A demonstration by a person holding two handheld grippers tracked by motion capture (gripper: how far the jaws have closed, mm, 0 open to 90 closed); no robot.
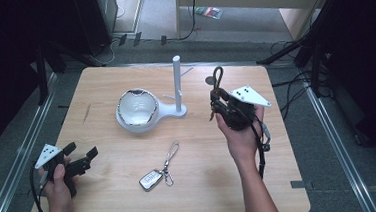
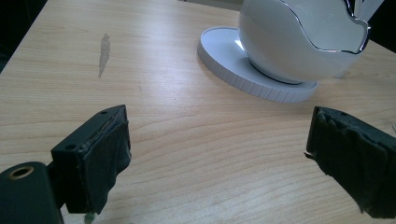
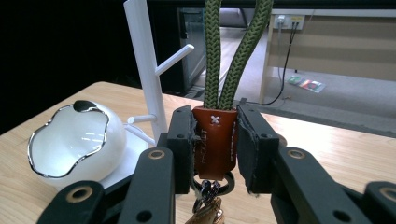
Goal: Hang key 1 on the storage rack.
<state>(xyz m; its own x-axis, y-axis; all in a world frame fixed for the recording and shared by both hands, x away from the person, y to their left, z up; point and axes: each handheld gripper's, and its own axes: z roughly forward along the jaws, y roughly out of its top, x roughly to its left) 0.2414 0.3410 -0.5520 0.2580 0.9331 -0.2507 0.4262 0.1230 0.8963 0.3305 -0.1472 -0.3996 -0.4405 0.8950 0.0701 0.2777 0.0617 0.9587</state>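
Right gripper pinches the lanyard's brown tab, green loop up just right of the stand, so next it calls for hooking the loop on a peg; left gripper idle, spread, the high view adding the car key.

Grippers: two, left and right | key fobs: two, corded and car | bowl: one | peg stand: one | table: one
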